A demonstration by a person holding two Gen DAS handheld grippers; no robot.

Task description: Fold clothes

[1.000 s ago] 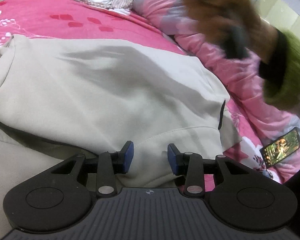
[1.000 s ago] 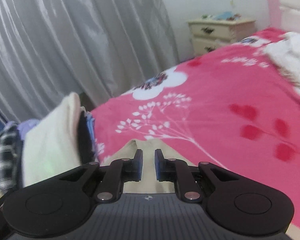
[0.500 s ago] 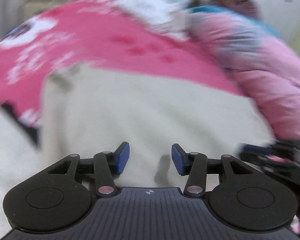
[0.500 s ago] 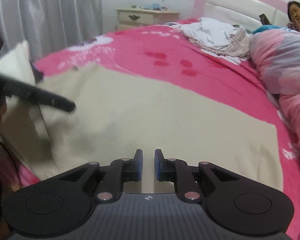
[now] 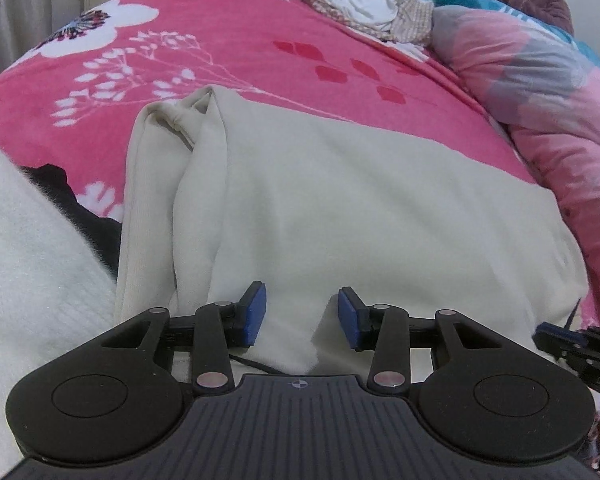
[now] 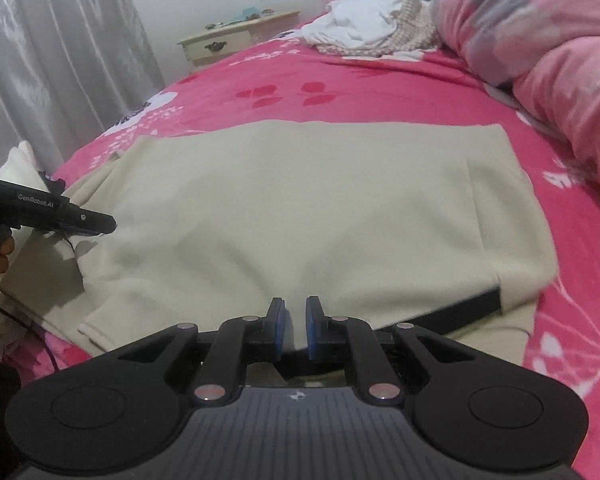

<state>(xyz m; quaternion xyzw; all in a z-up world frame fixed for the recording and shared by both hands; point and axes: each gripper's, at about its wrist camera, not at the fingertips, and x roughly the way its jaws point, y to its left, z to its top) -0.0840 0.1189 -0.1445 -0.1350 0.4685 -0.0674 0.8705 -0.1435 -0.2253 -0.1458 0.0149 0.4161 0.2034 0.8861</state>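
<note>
Cream garment (image 6: 300, 200) flat on pink bedspread (image 6: 292, 92), white clothes pile (image 6: 352, 28) behind

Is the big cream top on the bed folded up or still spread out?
Mostly spread out. The cream top lies wide and flat over the pink bedspread; only its sleeve is folded in along one side.

light: soft, even, indoor | shadows: faint under my claws on the garment (image 6: 300, 200) | glare: sheen on curtain (image 6: 60, 40), upper left | blur: slight, right view softer | edges: fisheye bend, dark corners
</note>
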